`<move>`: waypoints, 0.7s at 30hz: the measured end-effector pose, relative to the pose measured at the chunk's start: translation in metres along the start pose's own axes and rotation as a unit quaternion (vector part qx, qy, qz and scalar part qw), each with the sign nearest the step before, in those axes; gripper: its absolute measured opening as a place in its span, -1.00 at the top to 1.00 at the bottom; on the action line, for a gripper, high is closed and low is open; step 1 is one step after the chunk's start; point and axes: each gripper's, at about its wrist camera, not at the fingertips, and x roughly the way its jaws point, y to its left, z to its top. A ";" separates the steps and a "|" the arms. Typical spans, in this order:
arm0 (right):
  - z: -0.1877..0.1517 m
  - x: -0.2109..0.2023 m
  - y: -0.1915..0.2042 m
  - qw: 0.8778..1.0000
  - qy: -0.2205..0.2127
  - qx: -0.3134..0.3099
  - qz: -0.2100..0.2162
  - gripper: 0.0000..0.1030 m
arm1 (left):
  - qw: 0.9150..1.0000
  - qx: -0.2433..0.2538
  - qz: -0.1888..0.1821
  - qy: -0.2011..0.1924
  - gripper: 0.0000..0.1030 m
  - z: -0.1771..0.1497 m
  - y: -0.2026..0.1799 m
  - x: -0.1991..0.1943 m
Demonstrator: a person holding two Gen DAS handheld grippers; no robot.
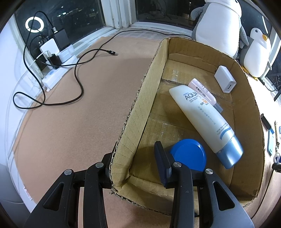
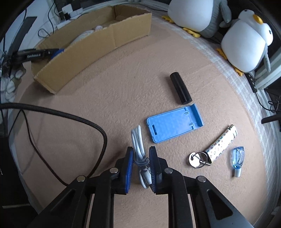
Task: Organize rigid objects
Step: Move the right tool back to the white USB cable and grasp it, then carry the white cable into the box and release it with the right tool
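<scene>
While the left gripper (image 1: 135, 161) clamps the near-left wall of the open brown cardboard box (image 1: 149, 82), the right gripper (image 2: 140, 163) pinches a tied white cable bundle (image 2: 138, 142) on tan mat (image 2: 105, 98), clear room leftward, flat blue plastic stand (image 2: 173, 124) just right.

A pinkish-tan felt-like mat (image 1: 73, 108) covers the work surface ahead of the tool. Beyond it stand dark night-time windows with a white painted frame (image 1: 116, 14); a bright ring light (image 1: 34, 24) reflects in the pane to the far left. Two white-and-grey plush penguins (image 2: 245, 43) sit along the sill to the far right.
</scene>
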 end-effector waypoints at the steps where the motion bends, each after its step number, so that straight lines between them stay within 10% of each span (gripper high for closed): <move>1: 0.000 -0.005 -0.001 1.000 -0.006 0.004 -0.002 0.69 | 1.000 0.000 -0.001 0.000 0.30 0.000 0.000 0.000; 21: 0.085 -0.059 0.025 0.988 -0.148 0.046 0.012 0.69 | 1.000 -0.002 -0.012 -0.003 0.30 0.001 0.002 0.001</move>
